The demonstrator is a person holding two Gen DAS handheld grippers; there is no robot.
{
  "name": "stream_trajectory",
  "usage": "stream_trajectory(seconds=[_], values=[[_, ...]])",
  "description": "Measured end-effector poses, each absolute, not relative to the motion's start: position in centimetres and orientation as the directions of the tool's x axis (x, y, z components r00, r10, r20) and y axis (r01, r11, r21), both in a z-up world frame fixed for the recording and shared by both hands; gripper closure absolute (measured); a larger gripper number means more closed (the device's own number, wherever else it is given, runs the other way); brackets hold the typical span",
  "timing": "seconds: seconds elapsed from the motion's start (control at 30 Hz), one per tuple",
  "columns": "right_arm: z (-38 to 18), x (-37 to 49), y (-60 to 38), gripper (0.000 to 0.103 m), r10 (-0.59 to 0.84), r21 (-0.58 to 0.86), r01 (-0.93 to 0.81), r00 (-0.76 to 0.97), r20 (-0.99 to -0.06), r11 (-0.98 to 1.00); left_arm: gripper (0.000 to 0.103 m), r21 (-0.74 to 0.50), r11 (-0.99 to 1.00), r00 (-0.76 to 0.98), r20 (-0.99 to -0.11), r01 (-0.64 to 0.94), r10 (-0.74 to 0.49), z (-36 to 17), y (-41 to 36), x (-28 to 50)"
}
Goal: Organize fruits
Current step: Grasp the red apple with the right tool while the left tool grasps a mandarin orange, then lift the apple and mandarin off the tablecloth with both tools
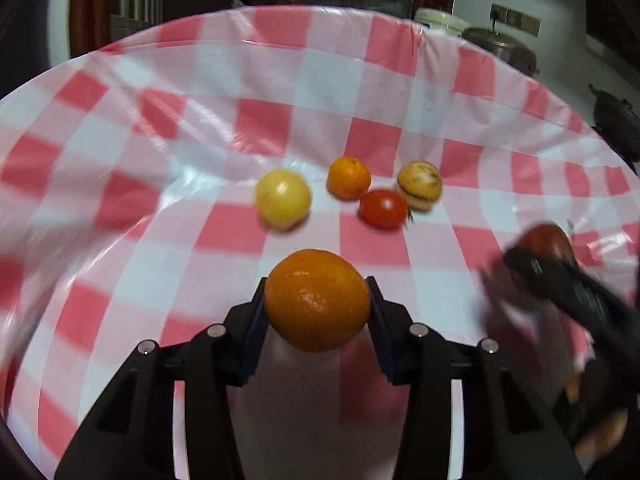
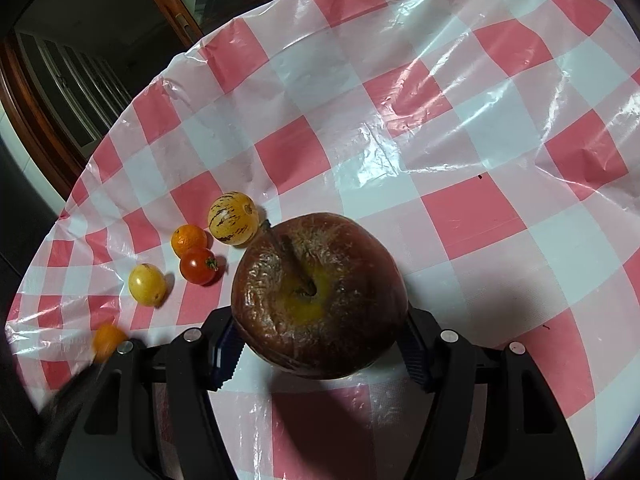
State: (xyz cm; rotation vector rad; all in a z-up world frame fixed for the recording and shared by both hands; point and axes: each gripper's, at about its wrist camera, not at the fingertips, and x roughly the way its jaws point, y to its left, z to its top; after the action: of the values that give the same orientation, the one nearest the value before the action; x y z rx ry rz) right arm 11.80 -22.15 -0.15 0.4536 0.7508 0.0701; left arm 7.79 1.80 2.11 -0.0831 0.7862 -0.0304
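Note:
My left gripper [image 1: 318, 300] is shut on an orange [image 1: 317, 300] and holds it above the table. My right gripper [image 2: 320, 340] is shut on a wrinkled dark red apple [image 2: 320, 296] with a stem; it shows blurred at the right of the left wrist view [image 1: 548, 242]. On the cloth lie a yellow round fruit [image 1: 283, 199], a small orange [image 1: 349, 178], a red tomato [image 1: 383, 208] and a striped yellow fruit [image 1: 419, 185]. They also show in the right wrist view: yellow fruit [image 2: 147, 284], small orange [image 2: 189, 240], tomato [image 2: 197, 266], striped fruit [image 2: 233, 224]. The held orange [image 2: 107, 340] appears there at the left.
The table wears a red and white checked plastic cloth [image 2: 440, 152]. Its far edge [image 1: 280, 10] borders a dark wooden doorway. Metal pots [image 1: 504, 46] stand beyond the table at the upper right.

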Motion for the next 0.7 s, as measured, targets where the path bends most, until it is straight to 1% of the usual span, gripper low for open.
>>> stream_trajectory(seconds=[0.1,0.17,0.33,0.5,0.7], values=[[-0.2,11.8,-22.1,0.038,0.224,0.421,0.093,0.733,-0.642,0.902,0.057,-0.137,0.99,0.706,-0.704,-0.023,-0.081,1.7,3.5,5.1],[-0.2,11.8,-22.1,0.038,0.224,0.422,0.093,0.734,-0.641,0.902,0.057,-0.169,0.985,0.707,-0.701,-0.034,-0.096,1.8,3.9,4.9],[-0.2,12.0,-22.0,0.038,0.235,0.423,0.08,0.733,-0.639,0.902,0.057,-0.196,0.98,0.712,-0.693,-0.03,-0.117,1.9,3.9,4.9],[-0.2,12.0,-21.9,0.038,0.252,0.431,0.061,0.734,-0.631,0.9,0.057,-0.199,0.979,0.708,-0.697,-0.037,-0.115,1.6,3.9,5.5],[-0.2,12.0,-21.8,0.038,0.264,0.438,0.052,0.732,-0.628,0.898,0.057,-0.207,0.977,0.726,-0.679,-0.045,-0.111,1.9,4.1,5.5]])
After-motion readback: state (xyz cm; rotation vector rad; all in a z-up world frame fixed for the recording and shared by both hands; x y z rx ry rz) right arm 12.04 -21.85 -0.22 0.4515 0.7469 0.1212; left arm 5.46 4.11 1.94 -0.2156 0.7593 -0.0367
